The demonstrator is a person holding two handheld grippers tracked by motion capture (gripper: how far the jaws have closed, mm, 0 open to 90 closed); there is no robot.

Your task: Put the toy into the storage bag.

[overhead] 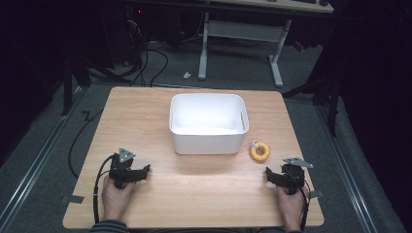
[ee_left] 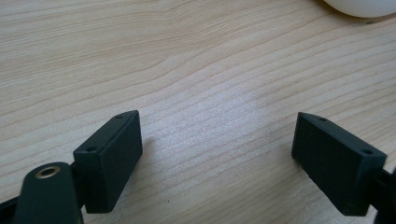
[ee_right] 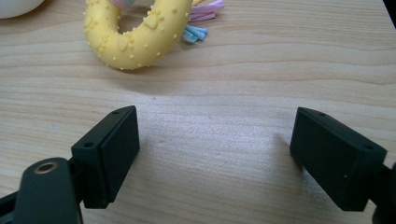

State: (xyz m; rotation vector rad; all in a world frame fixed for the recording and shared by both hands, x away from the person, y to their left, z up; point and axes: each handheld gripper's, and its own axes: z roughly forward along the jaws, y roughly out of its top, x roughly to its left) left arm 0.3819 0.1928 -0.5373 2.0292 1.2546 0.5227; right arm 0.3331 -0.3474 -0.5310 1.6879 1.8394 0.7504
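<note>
the yellow ring toy (overhead: 260,151) lies flat on the table (overhead: 145,111), just right of the white bin (overhead: 208,124) and just ahead of the right gripper (overhead: 270,175). in the right gripper view the top edge cuts off the ring's (ee_right: 135,35) far half and its pink and blue tassels (ee_right: 201,18). both hands rest at the near edge. the right gripper's jaws stand wide apart over bare wood, touching nothing. the left gripper (overhead: 145,171), well apart from the ring, also has its jaws spread, empty.
</note>
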